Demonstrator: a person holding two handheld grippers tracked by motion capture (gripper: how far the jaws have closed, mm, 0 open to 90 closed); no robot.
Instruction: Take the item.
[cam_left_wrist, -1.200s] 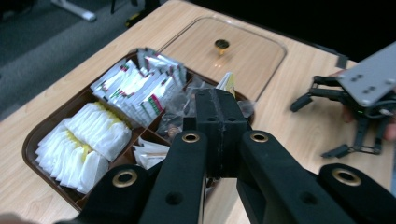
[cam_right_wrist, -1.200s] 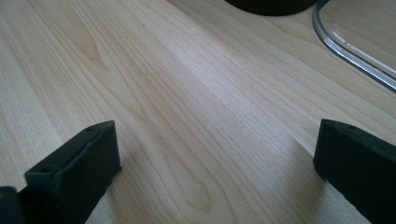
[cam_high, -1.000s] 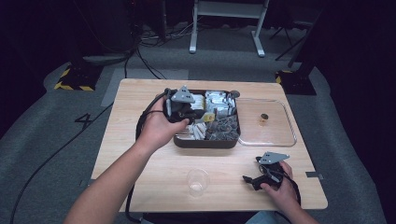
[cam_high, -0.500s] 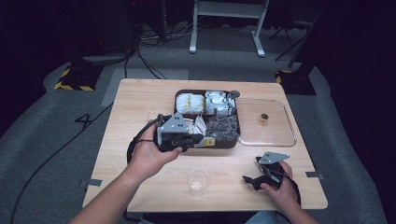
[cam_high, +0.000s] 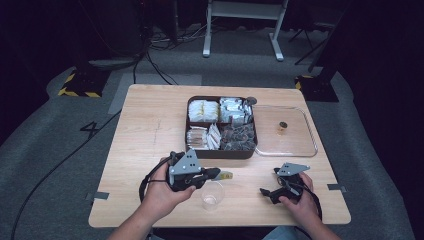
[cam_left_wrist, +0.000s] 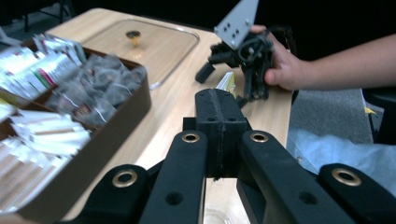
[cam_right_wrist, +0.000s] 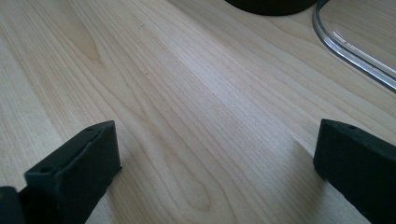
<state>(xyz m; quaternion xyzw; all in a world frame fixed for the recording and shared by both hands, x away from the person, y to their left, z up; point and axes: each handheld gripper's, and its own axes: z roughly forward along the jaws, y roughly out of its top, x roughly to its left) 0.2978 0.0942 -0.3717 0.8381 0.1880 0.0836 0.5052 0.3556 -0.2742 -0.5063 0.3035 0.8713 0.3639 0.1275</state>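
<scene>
My left gripper (cam_high: 216, 174) hovers near the table's front edge, just above a clear plastic cup (cam_high: 212, 195). It is shut on a small yellow and white sachet (cam_high: 226, 175). In the left gripper view the sachet (cam_left_wrist: 227, 82) sticks out past the closed jaws of my left gripper (cam_left_wrist: 219, 100). Behind it stands a dark brown compartment box (cam_high: 250, 152) with several kinds of sachets and tea bags. My right gripper (cam_high: 270, 183) rests on the table at the front right, open, with bare wood between the jaws of my right gripper (cam_right_wrist: 215, 154).
A clear lid (cam_high: 300, 145) with a small dark knob (cam_high: 282, 126) lies flat to the right of the box. Its rim (cam_right_wrist: 355, 49) runs close ahead of the right gripper. Bare wood lies left of the box. The table edge is close behind both hands.
My left gripper has come away from over the box, toward the front edge and down, carrying the sachet to just above the cup. The right hand has stayed put.
</scene>
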